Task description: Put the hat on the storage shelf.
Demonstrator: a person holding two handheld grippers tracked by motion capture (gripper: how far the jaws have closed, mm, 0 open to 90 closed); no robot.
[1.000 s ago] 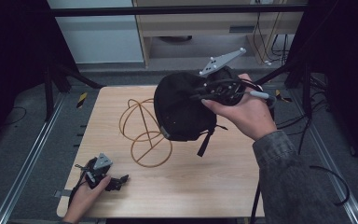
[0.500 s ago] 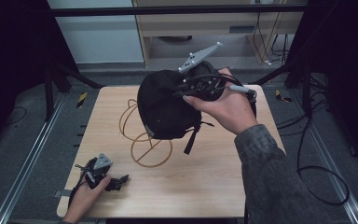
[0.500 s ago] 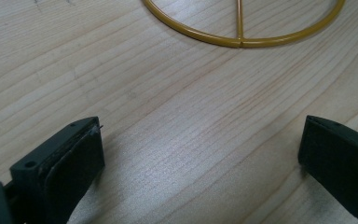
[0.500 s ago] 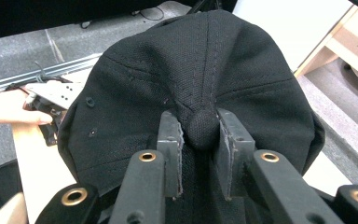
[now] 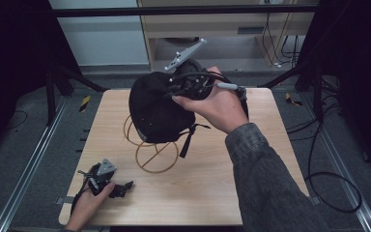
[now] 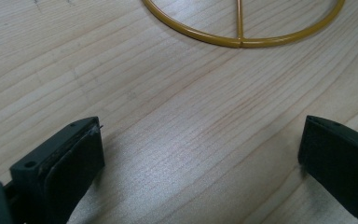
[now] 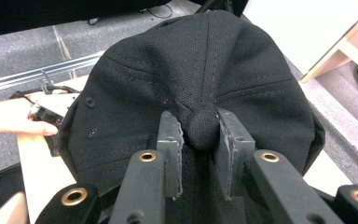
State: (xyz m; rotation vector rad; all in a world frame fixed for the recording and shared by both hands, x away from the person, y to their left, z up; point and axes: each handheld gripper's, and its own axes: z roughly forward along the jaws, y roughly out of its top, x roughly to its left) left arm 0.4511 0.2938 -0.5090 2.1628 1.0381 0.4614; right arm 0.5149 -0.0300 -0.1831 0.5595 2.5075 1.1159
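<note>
The right gripper (image 7: 200, 149) pinched the black cap (image 5: 157, 108) by its crown button, above the wire stand (image 5: 150, 145), while the left gripper (image 6: 200, 154) rested open on the table (image 5: 212, 183); that small hold could slip.

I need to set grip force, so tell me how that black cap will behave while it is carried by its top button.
The black cap is woven fabric with a dangling strap, so it probably sags and swings. The right gripper is shut on its top button alone, so it may pivot there. It looks light.
</note>
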